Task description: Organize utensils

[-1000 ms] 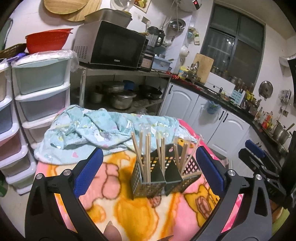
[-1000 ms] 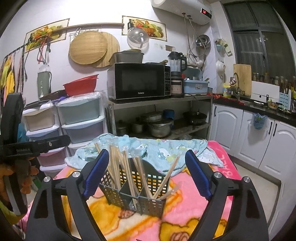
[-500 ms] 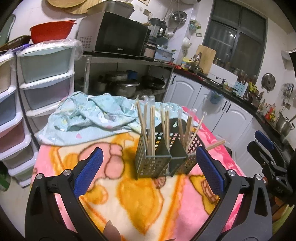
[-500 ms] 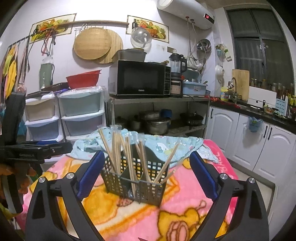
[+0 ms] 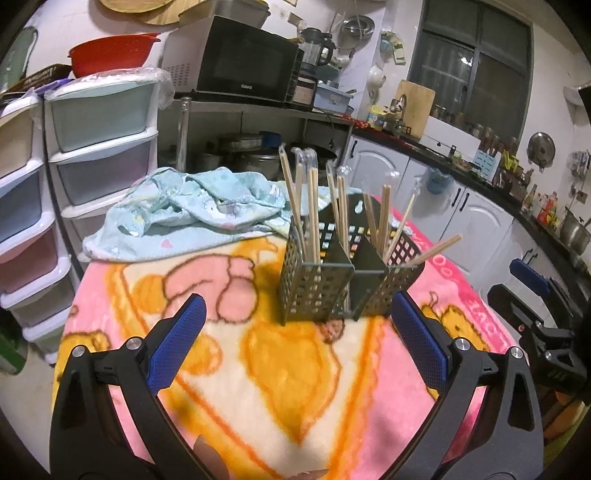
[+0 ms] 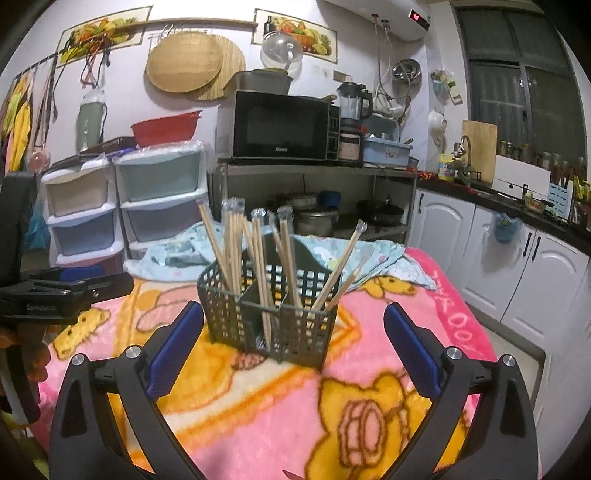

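Wall pictures: right view only

Both grippers look the same: chunky black plastic frames with triangular cutouts, silver screw heads at the joints, and bright blue textured pads on the fingers. From the right cam, the left gripper has small white lettering along its black side

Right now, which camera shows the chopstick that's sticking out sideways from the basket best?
The left wrist view: the chopstick juts right, clear of the basket, against the blanket and cabinets. In the right wrist view, chopsticks lean right but overlap the basket, so I cannot tell which it is.
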Demonstrator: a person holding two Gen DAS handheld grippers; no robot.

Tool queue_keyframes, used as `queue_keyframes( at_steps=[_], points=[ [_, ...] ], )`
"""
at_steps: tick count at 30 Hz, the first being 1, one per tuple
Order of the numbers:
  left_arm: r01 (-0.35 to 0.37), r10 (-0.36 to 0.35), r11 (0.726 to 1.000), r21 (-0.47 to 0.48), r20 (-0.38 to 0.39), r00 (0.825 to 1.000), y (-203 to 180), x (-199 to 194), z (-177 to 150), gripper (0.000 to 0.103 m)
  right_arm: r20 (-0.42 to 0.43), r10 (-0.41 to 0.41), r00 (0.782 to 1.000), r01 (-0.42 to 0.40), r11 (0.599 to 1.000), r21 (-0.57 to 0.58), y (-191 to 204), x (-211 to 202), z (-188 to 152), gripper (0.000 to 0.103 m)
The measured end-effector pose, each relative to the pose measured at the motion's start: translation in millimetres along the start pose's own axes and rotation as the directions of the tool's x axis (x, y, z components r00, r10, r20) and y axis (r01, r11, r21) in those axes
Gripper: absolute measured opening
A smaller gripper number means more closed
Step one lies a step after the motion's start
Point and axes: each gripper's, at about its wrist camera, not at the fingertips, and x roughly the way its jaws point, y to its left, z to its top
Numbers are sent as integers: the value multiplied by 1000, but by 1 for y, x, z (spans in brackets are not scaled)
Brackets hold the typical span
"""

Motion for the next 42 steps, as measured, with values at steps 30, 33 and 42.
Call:
queue_keyframes(
  at_steps=[30, 33, 42],
  points=[
    [-45, 41, 999, 29, 143, 989, -9, -4, -44, 92, 175, -84, 981, 80, 996, 32, 0, -25, -52, 96],
    [-46, 42, 998, 29, 145, 989, -9, -5, -44, 92, 179, -85, 980, 80, 996, 34, 0, -25, -53, 96],
    [-52, 48, 998, 26, 148, 988, -8, -6, -40, 92, 161, -88, 983, 86, 996, 21, 3, -21, -56, 96]
  ],
)
